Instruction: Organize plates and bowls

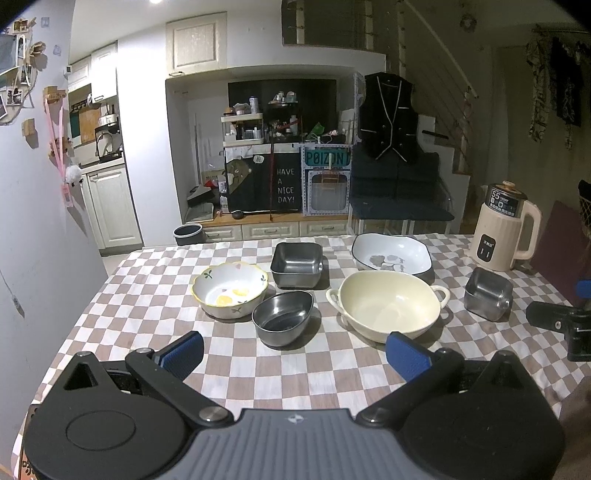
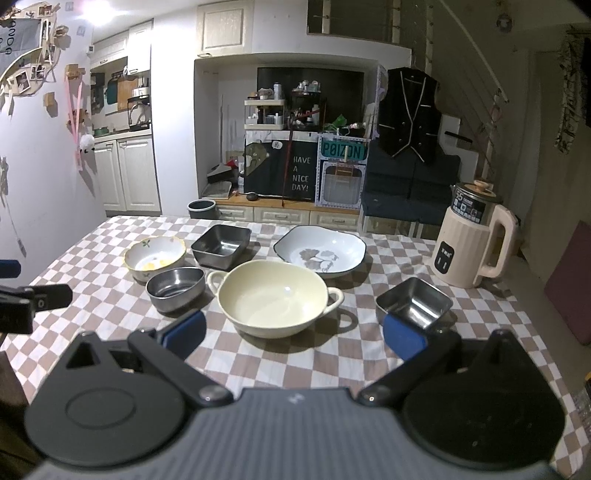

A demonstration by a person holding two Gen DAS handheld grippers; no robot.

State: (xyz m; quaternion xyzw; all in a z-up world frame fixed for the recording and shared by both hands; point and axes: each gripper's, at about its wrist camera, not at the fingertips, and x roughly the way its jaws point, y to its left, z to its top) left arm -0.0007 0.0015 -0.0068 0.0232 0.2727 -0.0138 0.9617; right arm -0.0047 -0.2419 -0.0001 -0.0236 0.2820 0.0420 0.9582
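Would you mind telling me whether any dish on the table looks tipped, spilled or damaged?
Only the small square steel bowl by the kettle stands out: it sits tilted rather than flat. Nothing looks spilled or broken.

Pretty dim room; ceiling light [image 2: 96,11] blows out top left; fisheye bends edges, corners go black.
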